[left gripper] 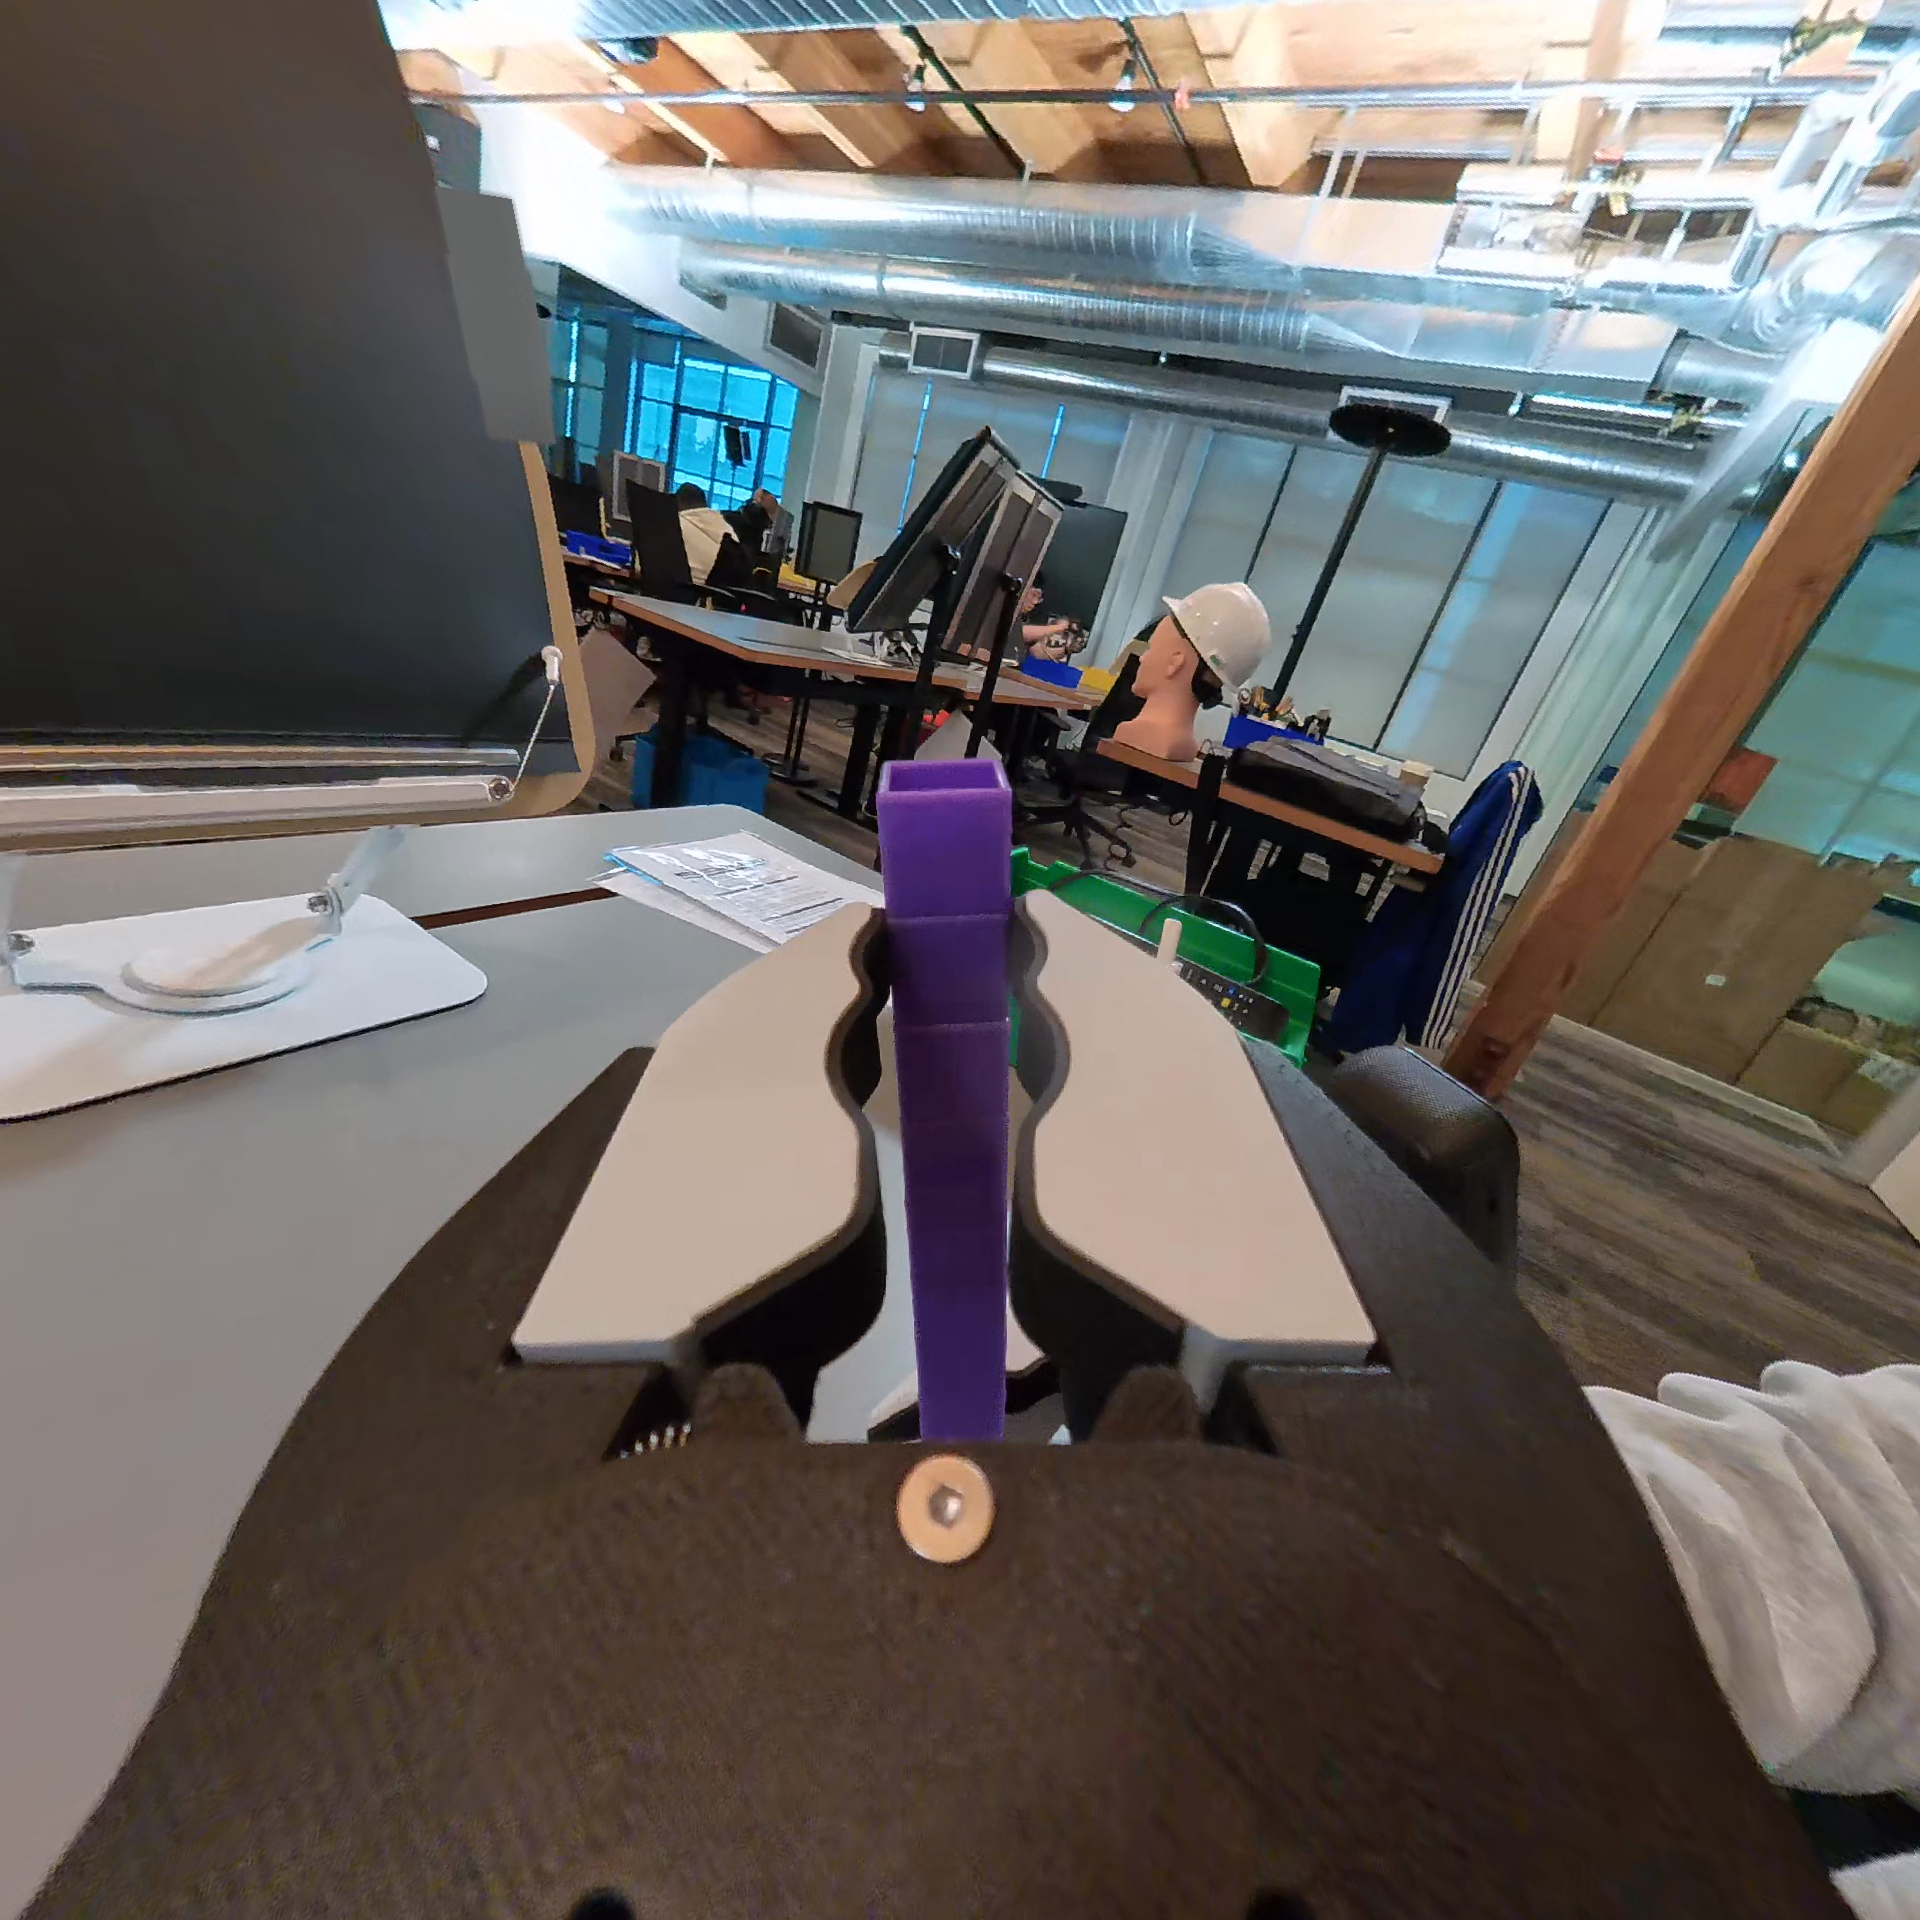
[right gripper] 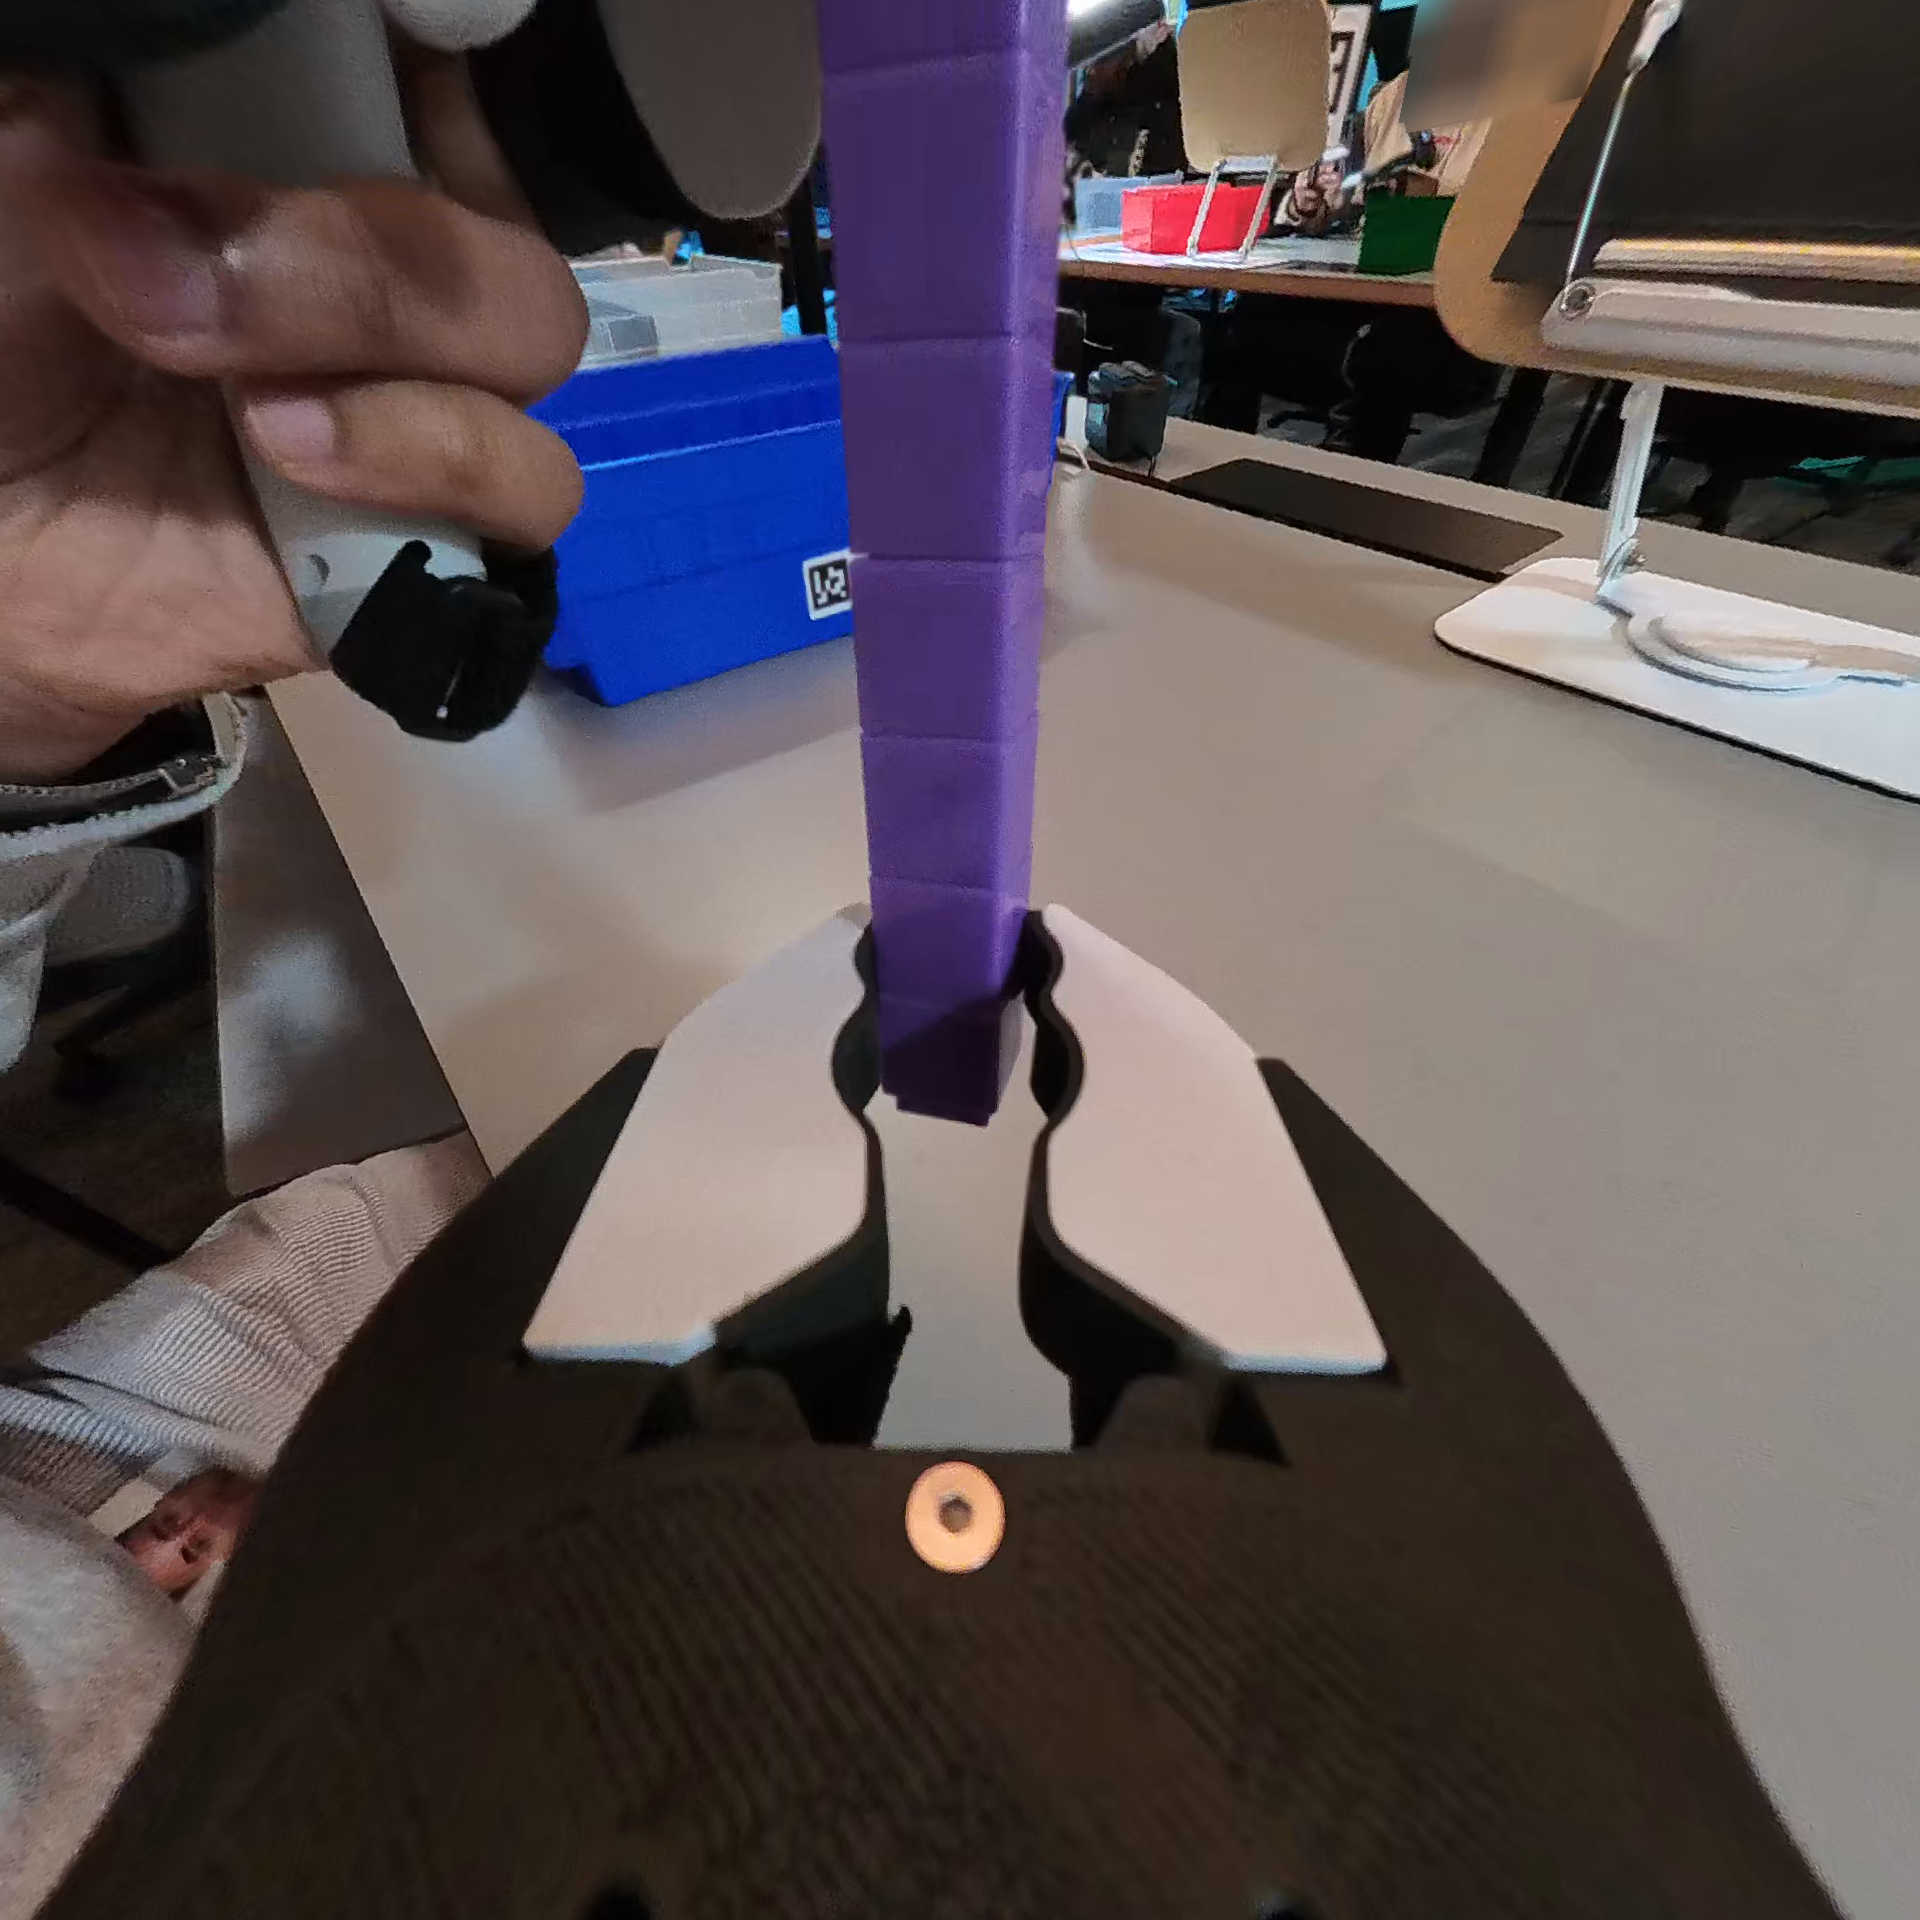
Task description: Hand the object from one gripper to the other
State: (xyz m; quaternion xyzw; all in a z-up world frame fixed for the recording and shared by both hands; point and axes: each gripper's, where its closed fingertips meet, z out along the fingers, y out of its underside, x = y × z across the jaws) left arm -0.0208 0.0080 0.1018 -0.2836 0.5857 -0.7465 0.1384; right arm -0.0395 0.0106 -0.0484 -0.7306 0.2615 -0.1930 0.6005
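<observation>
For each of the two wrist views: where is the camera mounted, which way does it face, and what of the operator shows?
Left wrist view: behind the left gripper, facing across the grey desk into the office; a white-sleeved arm shows at the right.
Right wrist view: behind the right gripper, facing along the desk toward a blue bin; the bare hand holding the left gripper shows at upper left.
Shared: the purple block stick, pinched by both grippers, and the monitor stand.
</observation>
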